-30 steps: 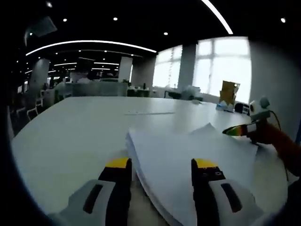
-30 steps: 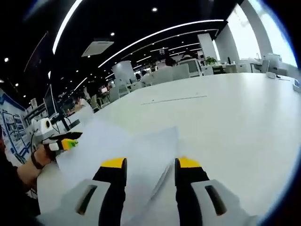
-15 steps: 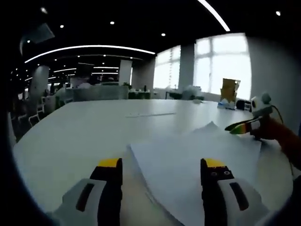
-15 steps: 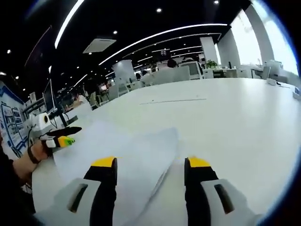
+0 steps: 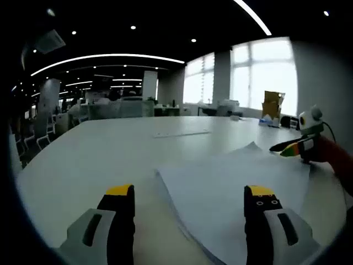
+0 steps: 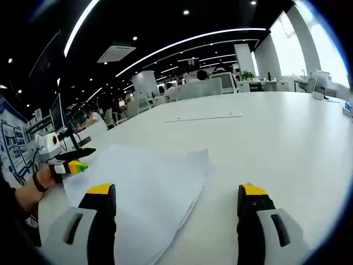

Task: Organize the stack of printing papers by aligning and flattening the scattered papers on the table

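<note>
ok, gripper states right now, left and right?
Left gripper: open, holding nothing, above the paper stack.
Right gripper: open, holding nothing.

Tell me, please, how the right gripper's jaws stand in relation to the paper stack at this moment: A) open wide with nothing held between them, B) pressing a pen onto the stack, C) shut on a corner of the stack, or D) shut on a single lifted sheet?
A: in the right gripper view the right gripper has its jaws spread far apart, and the paper stack lies flat on the table, ungripped.
</note>
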Tool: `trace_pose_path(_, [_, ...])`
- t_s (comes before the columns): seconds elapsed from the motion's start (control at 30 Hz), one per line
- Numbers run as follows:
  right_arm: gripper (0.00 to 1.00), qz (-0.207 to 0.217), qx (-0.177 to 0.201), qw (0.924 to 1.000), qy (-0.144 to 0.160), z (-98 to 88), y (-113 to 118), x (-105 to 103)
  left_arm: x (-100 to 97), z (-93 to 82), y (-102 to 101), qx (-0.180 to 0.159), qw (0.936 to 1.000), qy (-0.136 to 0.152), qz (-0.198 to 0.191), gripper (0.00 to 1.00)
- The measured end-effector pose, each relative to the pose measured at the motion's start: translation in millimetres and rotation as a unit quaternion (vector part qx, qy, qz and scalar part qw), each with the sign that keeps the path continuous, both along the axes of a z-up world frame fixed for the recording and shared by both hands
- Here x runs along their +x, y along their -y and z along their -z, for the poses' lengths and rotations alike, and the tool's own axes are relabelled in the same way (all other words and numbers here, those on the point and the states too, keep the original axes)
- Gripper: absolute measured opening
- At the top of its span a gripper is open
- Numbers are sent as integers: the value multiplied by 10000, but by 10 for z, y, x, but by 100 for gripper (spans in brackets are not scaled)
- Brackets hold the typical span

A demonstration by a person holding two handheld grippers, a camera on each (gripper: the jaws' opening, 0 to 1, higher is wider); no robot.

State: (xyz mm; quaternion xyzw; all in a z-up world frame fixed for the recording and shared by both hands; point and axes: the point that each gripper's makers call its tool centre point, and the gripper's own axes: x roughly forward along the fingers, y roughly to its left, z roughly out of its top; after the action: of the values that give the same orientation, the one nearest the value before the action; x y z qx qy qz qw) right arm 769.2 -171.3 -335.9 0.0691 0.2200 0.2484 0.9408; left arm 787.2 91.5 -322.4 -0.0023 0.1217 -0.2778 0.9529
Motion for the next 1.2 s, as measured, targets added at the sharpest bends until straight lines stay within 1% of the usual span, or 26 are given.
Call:
trace_pose_path(0.03, [90,-5,-50,10000,-9,9,2,-8,-1,1,-1,9,10000,-1,-4,86])
trace_pose_path(0.1, [90,-10,-130,9999,-32,29,17,-20,-1,6,-5,20,10000,-15,-19,88])
trace_pose_path(0.2, [90,15,-162,9999,-8,24,43,-24,-9,12,1,28,10000,-38,-14,90])
trace_pose_path(0.3, [90,37,-137,9999,23,-3,73,-26,-13,13,-3,71,10000,-31,-53,96])
trace_pose_path(0.5, [90,60,-96,9999,77,-59,85,-67,-21,-16,-46,-50,9998,-83,-163,97])
trace_pose_path(0.97, [90,7,-62,9999,135,-166,83,-138,-79,-14,-127,5,9997,-134,-218,97])
trace_pose_path(1.2, [90,-1,56,9999,151,-208,78,-181,-88,-12,-191,-15,9995,-161,-267,97])
